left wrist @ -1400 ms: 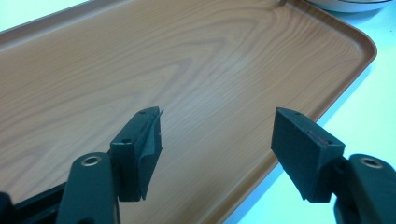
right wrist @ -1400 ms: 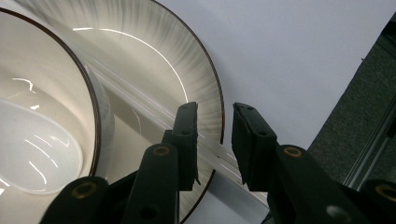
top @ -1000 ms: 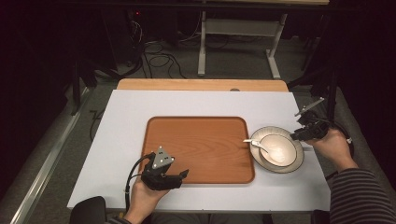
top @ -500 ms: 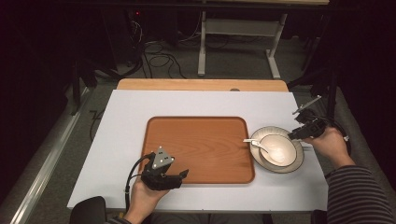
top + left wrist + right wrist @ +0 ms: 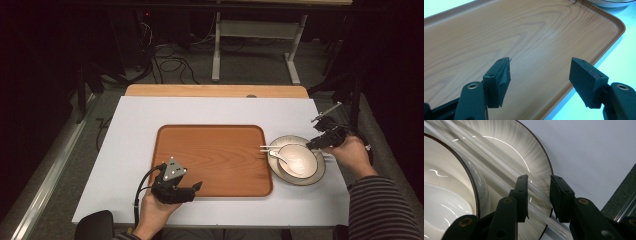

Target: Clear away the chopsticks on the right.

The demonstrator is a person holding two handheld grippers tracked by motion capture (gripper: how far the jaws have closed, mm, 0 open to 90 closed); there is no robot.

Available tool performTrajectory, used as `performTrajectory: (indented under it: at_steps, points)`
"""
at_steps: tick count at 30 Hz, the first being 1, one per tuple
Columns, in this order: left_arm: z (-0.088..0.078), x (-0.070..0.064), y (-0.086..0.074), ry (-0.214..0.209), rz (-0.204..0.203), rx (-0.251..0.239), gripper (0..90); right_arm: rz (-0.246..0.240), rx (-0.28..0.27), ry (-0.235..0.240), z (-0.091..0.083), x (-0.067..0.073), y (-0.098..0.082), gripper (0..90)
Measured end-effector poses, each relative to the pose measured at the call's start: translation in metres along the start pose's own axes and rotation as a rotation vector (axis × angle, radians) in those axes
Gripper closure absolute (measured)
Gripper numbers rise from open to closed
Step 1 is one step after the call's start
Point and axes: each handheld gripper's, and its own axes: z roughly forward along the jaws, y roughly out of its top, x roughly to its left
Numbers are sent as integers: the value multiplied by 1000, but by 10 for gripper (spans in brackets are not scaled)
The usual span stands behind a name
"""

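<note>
A wooden tray (image 5: 210, 155) lies in the middle of the white table. To its right a grey-rimmed plate (image 5: 300, 181) carries a white bowl (image 5: 305, 156) with a white spoon (image 5: 282, 155) in it. White chopsticks (image 5: 266, 148) lie across the plate, their far ends reaching the tray's edge. My right gripper (image 5: 311, 146) sits low at the plate's right rim. In the right gripper view its jaws (image 5: 539, 178) straddle the chopsticks (image 5: 499, 162) over the plate (image 5: 524, 152), with a gap left between the pads. My left gripper (image 5: 196, 186) hovers open over the tray's (image 5: 499, 37) front edge, holding nothing (image 5: 540, 62).
The table's wooden back edge (image 5: 215, 90) faces a metal desk frame (image 5: 255, 45) and cables on the floor beyond. The bowl (image 5: 444, 182) stands close to the left of my right jaws. The table's right edge (image 5: 332, 145) runs just behind my right hand.
</note>
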Motion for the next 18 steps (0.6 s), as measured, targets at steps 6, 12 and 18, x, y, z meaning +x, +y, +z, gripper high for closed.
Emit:
performTrajectory:
  at_steps: [6, 12, 18]
  points:
    - [0, 0, 0, 0, -2, -1, 335, -8, -3, 4, 1, 1, 2, 736]
    - [0, 0, 0, -1, -2, 0, 335, -13, -5, 2, 2, 3, 3, 755]
    - [0, 0, 0, 0, -2, -1, 336, -16, -6, -1, 2, 4, 4, 772]
